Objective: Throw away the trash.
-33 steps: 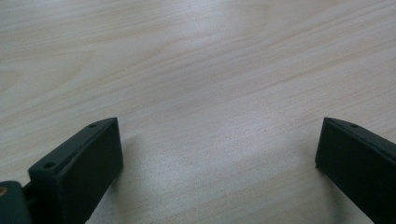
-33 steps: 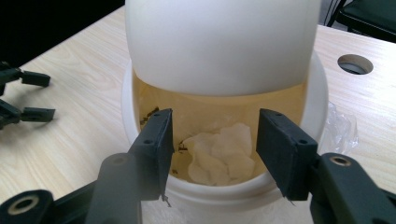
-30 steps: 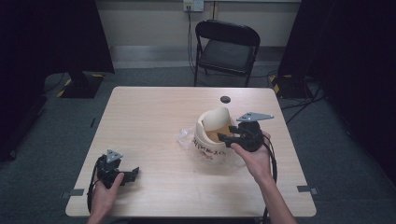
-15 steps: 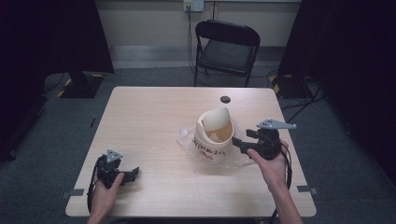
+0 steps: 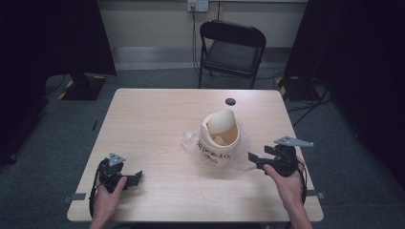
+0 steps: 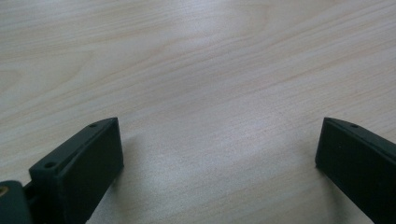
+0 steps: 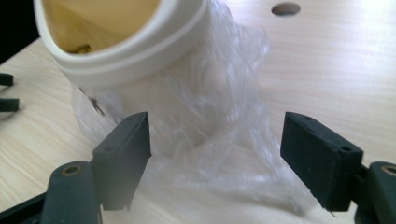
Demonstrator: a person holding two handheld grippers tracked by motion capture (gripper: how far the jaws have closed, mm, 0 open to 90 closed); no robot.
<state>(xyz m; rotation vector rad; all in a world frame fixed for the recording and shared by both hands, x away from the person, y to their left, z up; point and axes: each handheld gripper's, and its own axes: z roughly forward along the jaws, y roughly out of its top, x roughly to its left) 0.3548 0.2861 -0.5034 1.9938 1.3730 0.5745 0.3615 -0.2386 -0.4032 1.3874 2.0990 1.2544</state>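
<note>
Tub (image 5: 218, 138), cream plastic, looks light and rigid; clear plastic wrap (image 7: 224, 116) around base looks slippery. Best hold: rim. Right gripper (image 7: 215, 154) spread wide, empty, facing wrap; left gripper (image 6: 215, 154) spread, empty, over table (image 5: 157, 119).

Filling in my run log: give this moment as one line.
left tool: open, empty | right tool: open, beside cup | plastic wrap: around cup

- Left gripper (image 5: 125, 177) sits low at the near left, jaws spread wide, held by the left hand (image 5: 106, 196).
- Right gripper (image 5: 261, 161) points left, jaws wide apart.
</note>
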